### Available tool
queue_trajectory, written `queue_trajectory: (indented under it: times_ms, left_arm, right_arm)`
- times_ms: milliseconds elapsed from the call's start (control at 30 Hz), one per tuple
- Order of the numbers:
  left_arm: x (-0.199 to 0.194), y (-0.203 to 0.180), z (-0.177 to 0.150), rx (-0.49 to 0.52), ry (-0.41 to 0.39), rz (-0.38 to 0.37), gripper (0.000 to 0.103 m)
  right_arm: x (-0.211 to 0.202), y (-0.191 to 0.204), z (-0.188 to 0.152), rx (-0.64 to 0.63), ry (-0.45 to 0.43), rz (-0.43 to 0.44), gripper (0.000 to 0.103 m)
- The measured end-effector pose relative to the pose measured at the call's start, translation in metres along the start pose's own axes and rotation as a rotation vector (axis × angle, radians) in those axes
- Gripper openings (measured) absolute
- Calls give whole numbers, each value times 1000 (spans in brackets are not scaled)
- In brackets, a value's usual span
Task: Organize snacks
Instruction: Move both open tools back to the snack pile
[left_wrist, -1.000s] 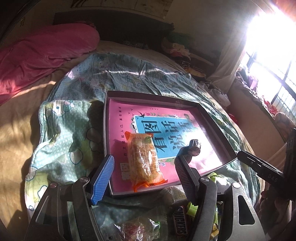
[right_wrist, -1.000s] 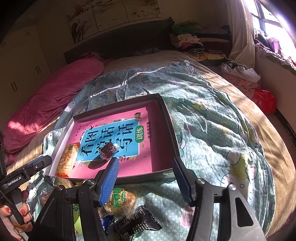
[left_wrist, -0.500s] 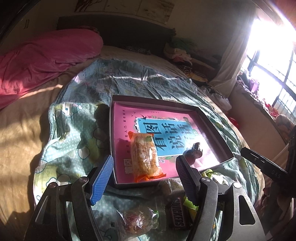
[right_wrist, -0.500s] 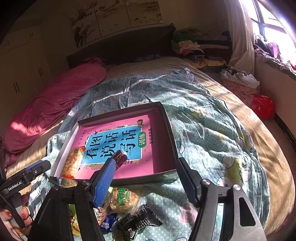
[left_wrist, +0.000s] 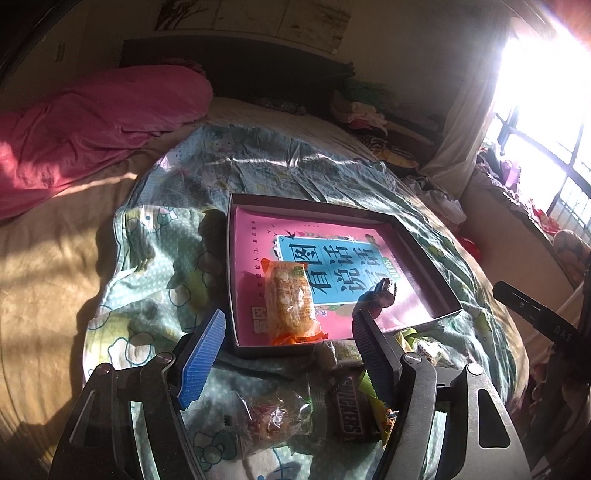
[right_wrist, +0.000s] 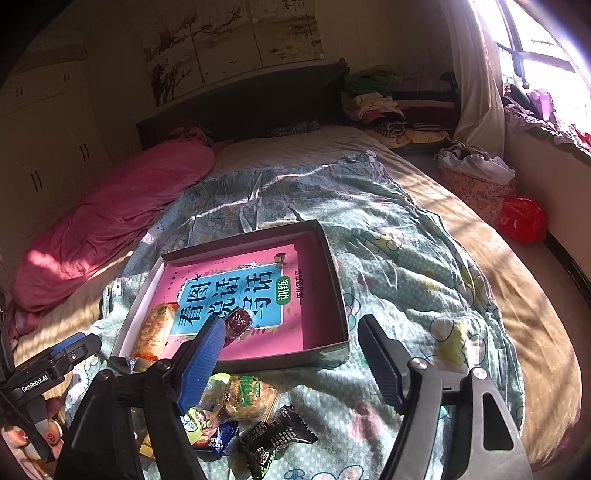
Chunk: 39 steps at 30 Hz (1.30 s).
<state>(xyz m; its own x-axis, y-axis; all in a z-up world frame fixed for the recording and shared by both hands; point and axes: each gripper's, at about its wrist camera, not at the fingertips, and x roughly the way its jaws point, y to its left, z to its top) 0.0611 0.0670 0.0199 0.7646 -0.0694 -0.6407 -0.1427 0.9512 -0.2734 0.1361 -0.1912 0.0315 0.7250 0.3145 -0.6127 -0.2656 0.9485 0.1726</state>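
A shallow dark box (left_wrist: 424, 240) with a pink and blue liner lies on the bed; it also shows in the right wrist view (right_wrist: 334, 266). In it lie an orange snack packet (left_wrist: 291, 299) (right_wrist: 153, 328) and a small dark wrapped sweet (left_wrist: 382, 291) (right_wrist: 238, 319). In front of the box lies a pile of loose snacks: a Snickers bar (left_wrist: 349, 411), a clear packet (left_wrist: 273, 415), a green-labelled cake (right_wrist: 245, 397) and a black wrapper (right_wrist: 277, 434). My left gripper (left_wrist: 286, 358) is open and empty above the pile. My right gripper (right_wrist: 291, 365) is open and empty above it too.
A floral green quilt (right_wrist: 388, 236) covers the bed under the box. A pink duvet (left_wrist: 85, 125) lies at the far left. Piled clothes (right_wrist: 373, 105) sit by the headboard. A basket (right_wrist: 476, 181) and a red bag (right_wrist: 522, 218) stand on the floor at the right.
Both grippers have drawn back from the box and risen a little, so more of the snack pile shows below them. Both stay open and empty.
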Motion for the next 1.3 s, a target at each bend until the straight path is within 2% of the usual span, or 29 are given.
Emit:
queue_trajectory:
  times_ms: [233, 567, 1300]
  left_arm:
    - [-12, 5, -3, -4, -10, 21, 73]
    - [-21, 13, -11, -18, 19, 35, 73]
    - [-21, 11, -40, -27, 151, 29, 73]
  right_arm:
    - [-8, -4, 1, 7, -15, 5, 76]
    - [-14, -6, -6, 3, -3, 20, 76]
    - [-12, 5, -35, -55, 66, 52, 76]
